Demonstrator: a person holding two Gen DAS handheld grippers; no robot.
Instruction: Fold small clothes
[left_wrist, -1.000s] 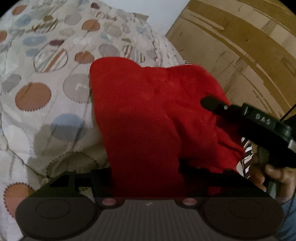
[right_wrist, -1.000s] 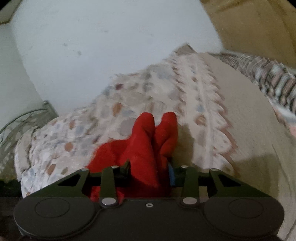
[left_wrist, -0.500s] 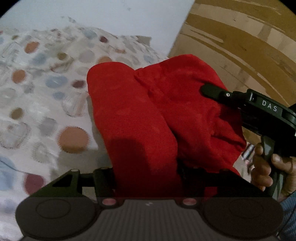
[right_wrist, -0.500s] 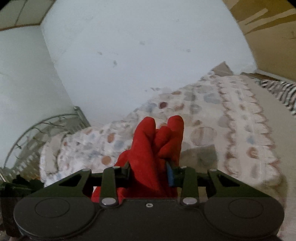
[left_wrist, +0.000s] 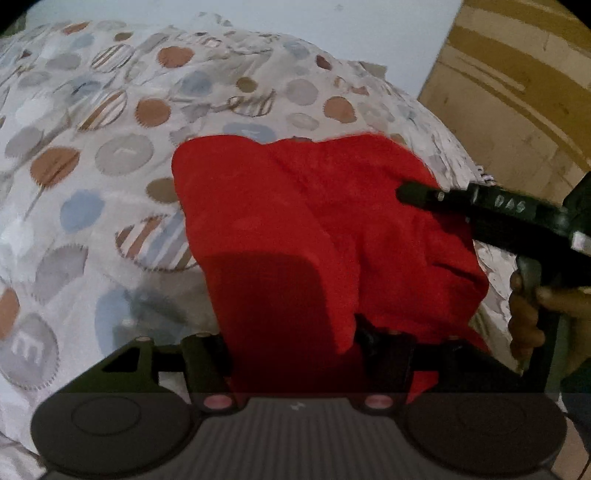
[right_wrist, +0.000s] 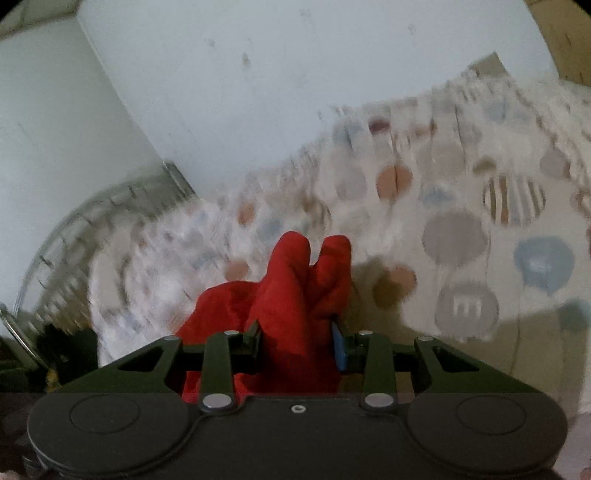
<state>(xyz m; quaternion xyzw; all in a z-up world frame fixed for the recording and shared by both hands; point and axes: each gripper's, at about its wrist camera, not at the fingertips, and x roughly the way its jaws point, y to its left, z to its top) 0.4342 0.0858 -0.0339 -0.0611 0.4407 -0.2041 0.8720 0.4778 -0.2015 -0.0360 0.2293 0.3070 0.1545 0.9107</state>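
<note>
A red garment (left_wrist: 295, 221) hangs bunched over the spotted bed cover (left_wrist: 110, 147), held up by both grippers. My left gripper (left_wrist: 291, 332) has a thick fold of it between its jaws, and these jaws are opening slightly. At the right of the left wrist view, my right gripper (left_wrist: 410, 194) reaches into the cloth's upper right edge. In the right wrist view the right gripper (right_wrist: 299, 328) is shut on a gathered wad of the red garment (right_wrist: 295, 288), which sticks up past its fingers. The garment's lower edge is hidden behind the gripper bodies.
The spotted bed cover (right_wrist: 461, 229) spreads under both grippers. A white wall lies behind it, a metal bed frame (right_wrist: 74, 229) at the left, and wooden panelling (left_wrist: 517, 92) at the right. A person's hand (left_wrist: 528, 321) grips the right handle.
Both grippers have carried the red garment sideways across the bed, and more of the spotted cover shows now. Each keeps its hold on the cloth.
</note>
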